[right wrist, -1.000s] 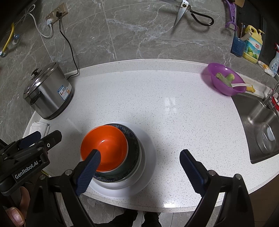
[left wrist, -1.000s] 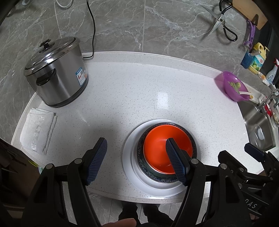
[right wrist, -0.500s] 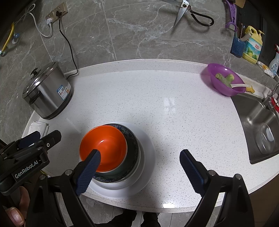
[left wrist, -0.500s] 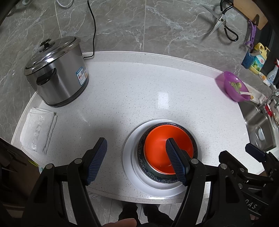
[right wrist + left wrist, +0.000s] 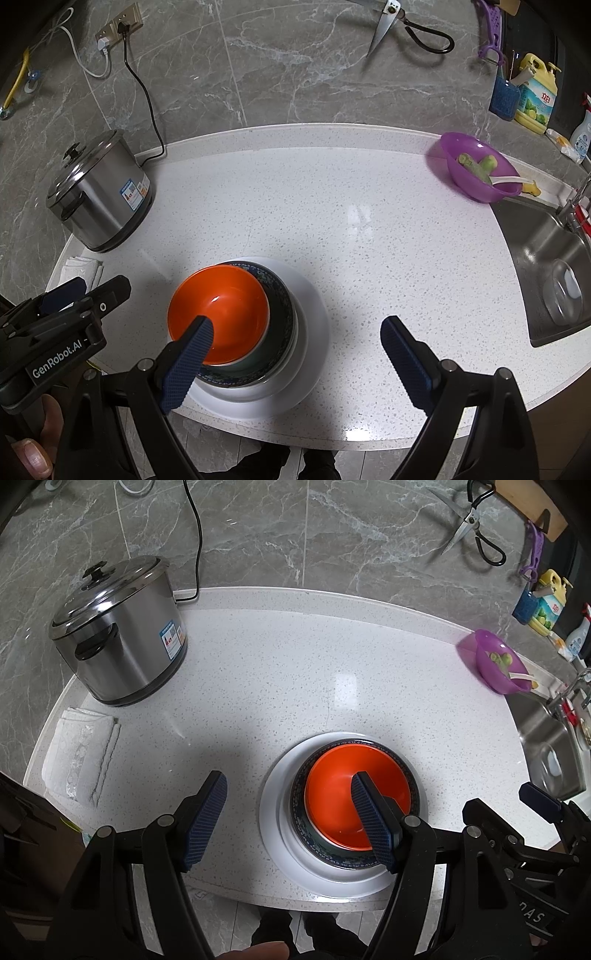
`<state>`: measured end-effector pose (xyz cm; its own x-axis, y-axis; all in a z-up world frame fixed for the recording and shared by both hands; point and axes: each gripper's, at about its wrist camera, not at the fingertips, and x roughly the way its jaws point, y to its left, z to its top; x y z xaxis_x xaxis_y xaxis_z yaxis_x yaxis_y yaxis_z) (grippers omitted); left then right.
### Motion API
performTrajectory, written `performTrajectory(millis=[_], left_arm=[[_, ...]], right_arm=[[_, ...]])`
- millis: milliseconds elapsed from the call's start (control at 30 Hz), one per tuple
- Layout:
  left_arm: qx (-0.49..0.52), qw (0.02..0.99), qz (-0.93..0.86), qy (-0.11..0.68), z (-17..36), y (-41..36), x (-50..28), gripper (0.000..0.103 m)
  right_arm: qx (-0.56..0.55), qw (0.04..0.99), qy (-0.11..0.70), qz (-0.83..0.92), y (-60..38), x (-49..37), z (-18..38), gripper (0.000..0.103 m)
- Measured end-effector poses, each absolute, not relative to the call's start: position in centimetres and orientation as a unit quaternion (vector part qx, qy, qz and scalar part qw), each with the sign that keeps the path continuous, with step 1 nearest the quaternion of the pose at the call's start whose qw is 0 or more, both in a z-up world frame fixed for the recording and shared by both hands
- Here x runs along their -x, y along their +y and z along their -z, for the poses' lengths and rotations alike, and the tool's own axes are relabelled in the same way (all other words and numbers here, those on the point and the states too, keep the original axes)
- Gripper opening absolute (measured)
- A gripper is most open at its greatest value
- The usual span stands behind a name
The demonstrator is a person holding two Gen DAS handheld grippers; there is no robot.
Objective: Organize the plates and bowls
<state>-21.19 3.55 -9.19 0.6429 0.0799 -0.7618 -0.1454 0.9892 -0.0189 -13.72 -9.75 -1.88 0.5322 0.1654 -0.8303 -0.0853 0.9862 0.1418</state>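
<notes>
Orange bowl (image 5: 354, 794) nested in dark patterned bowl (image 5: 282, 314) on white plate (image 5: 275, 808), at 6 o'clock of white surface (image 5: 314, 672), near front edge. Left tool (image 5: 288, 823) wide, holding nothing; right tool (image 5: 295, 362) wide, holding nothing. Risk: stack close to edge, careless nudge could push it off; smooth bowls may slip.

Bowl (image 5: 218, 314) nests in a bigger bowl (image 5: 282, 317) on the plate (image 5: 314, 321) at the counter's (image 5: 332, 206) front edge; cooker (image 5: 99, 199) back-left corner.
</notes>
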Motion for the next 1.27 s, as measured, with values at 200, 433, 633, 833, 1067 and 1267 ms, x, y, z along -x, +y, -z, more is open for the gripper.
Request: performTrajectory(millis=[200, 433, 633, 833, 1067, 1267], left_arm=[[0.039, 0.905, -0.062, 0.419, 9.2, 3.5, 21.1, 0.068], [0.038, 0.905, -0.062, 0.42, 9.3, 3.5, 20.8, 0.068], [0.038, 0.904, -0.064, 0.42, 9.4, 3.5, 20.4, 0.068], [0.04, 0.904, -0.066, 0.421, 9.5, 3.6, 19.8, 0.068], [0.043, 0.902, -0.068, 0.424, 9.7, 3.5, 19.7, 0.069], [0.045, 0.905, -0.073, 0.417, 9.7, 3.5, 19.9, 0.071]], right_arm=[[-0.041, 0.873, 0.48, -0.074, -9.9, 13.6, 2.1, 0.094], [-0.039, 0.872, 0.482, -0.077, -9.9, 13.0, 2.2, 0.094], [-0.038, 0.871, 0.484, -0.079, -10.0, 12.8, 2.2, 0.094], [-0.036, 0.87, 0.485, -0.081, -10.0, 12.6, 2.4, 0.094], [-0.034, 0.868, 0.489, -0.086, -10.2, 12.0, 2.7, 0.094], [-0.032, 0.867, 0.49, -0.087, -10.2, 11.8, 2.7, 0.094]])
